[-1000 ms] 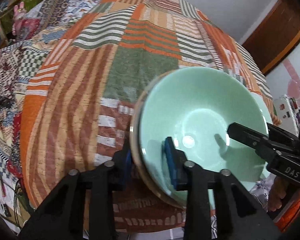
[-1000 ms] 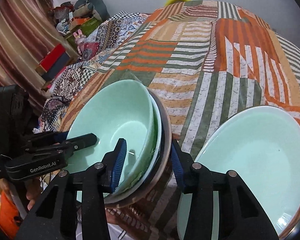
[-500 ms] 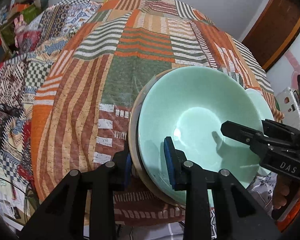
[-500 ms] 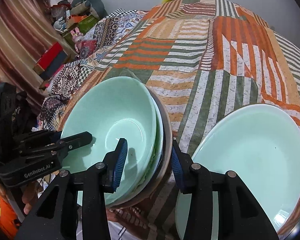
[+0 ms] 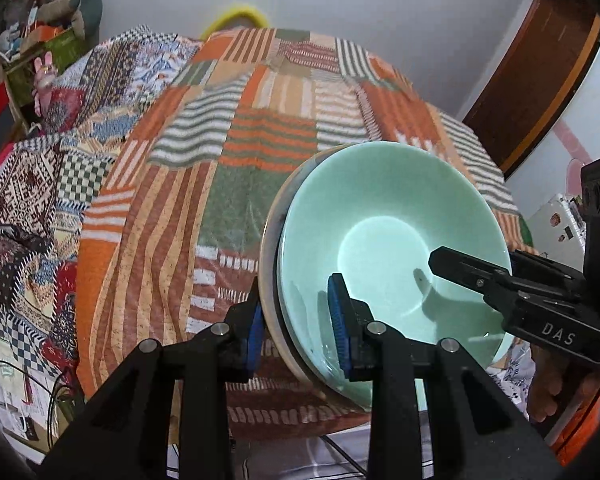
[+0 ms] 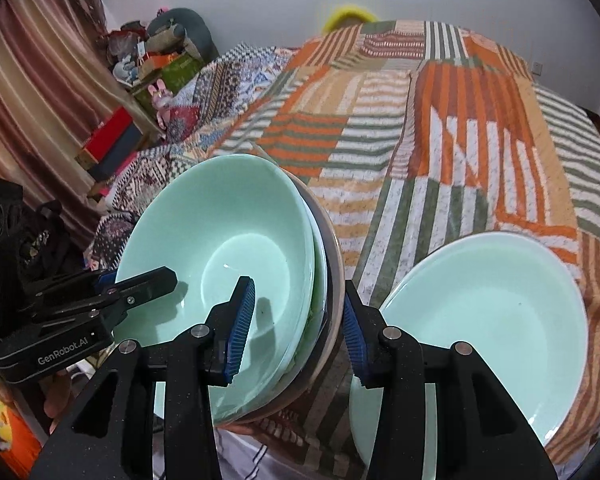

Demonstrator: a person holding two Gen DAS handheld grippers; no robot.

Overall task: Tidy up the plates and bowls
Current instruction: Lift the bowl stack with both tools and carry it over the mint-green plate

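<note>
A pale green bowl [image 5: 380, 240] [image 6: 228, 232] lies on top of a stack, with a green plate under it and a brown-rimmed plate [image 5: 270, 240] [image 6: 334, 256] at the bottom. The stack hangs tilted over the near edge of the bed. My left gripper [image 5: 296, 328] [image 6: 148, 286] is shut on the stack's left rim, one pad inside the bowl and one under the bottom plate. My right gripper [image 6: 298, 330] [image 5: 456, 268] is shut on the opposite rim in the same way. A second green plate [image 6: 480, 320] lies on the quilt to the right.
A striped patchwork quilt [image 5: 220, 160] [image 6: 440, 128] covers the bed. Boxes and soft toys [image 6: 140, 92] and a curtain [image 6: 32, 80] stand to the left. A wooden door [image 5: 540, 92] is on the right. A person's hand [image 5: 548, 384] holds the right gripper.
Both grippers have risen with the stack held between them. The quilt now sits lower and farther off in both views. The grips look unchanged.
</note>
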